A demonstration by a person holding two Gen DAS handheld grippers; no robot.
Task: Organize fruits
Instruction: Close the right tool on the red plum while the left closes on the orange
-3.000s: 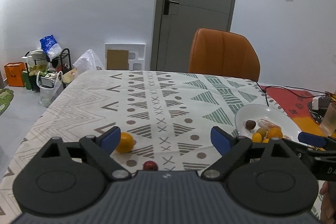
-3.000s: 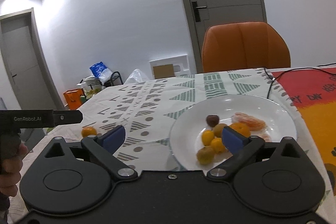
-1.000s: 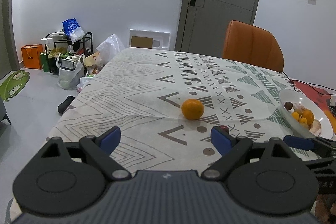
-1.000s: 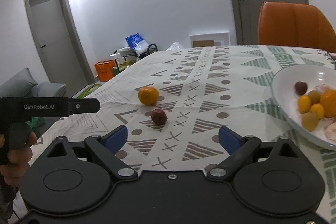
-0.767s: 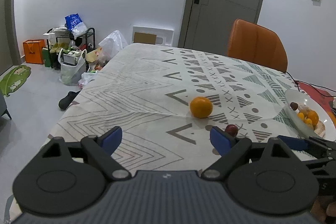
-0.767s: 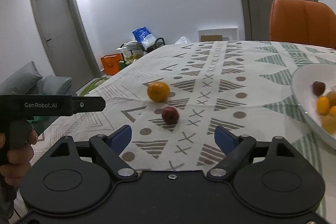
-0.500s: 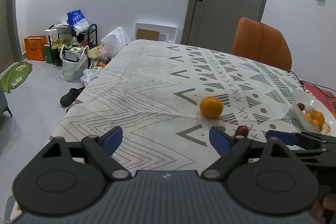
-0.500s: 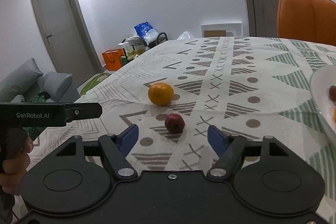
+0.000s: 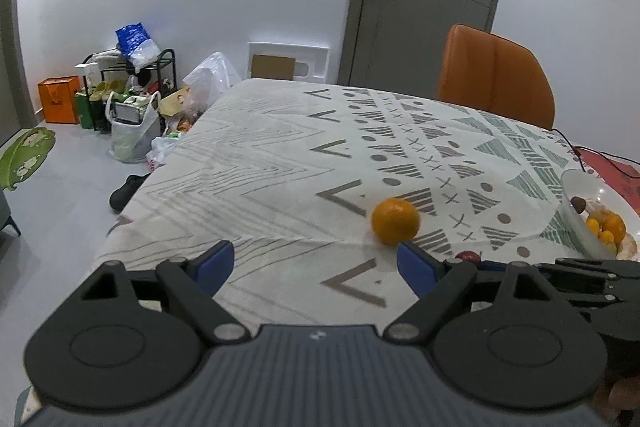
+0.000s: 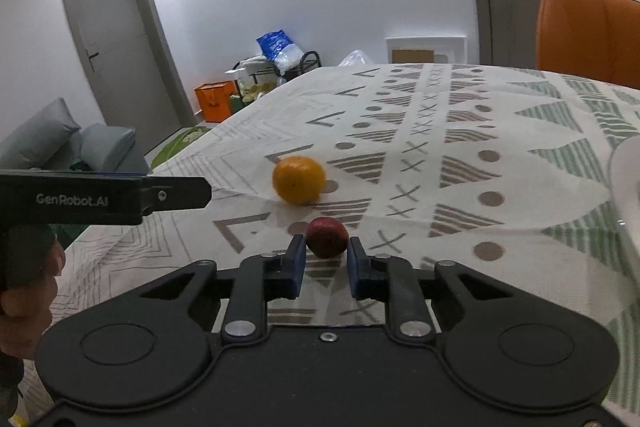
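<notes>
A small dark red fruit (image 10: 327, 237) lies on the patterned tablecloth (image 10: 460, 131). My right gripper (image 10: 326, 255) has its blue fingers closed in on both sides of it, at the tips. An orange (image 10: 298, 179) sits just behind and to the left of it. In the left wrist view the orange (image 9: 395, 221) lies ahead of my right fingertip, and the red fruit (image 9: 467, 257) peeks out behind it. My left gripper (image 9: 310, 265) is wide open and empty over the table's near edge. A white plate (image 9: 576, 215) with several small fruits is at the right.
An orange chair (image 9: 496, 75) stands at the table's far side. A black cable (image 9: 600, 159) runs over a red mat at the far right. Bags and a rack (image 9: 132, 87) crowd the floor to the left of the table. The plate's rim (image 10: 624, 183) shows at the right edge.
My right gripper has moved down to the red fruit and its fingers have closed in from wide open to hug it. My left gripper has drifted slightly and stays open.
</notes>
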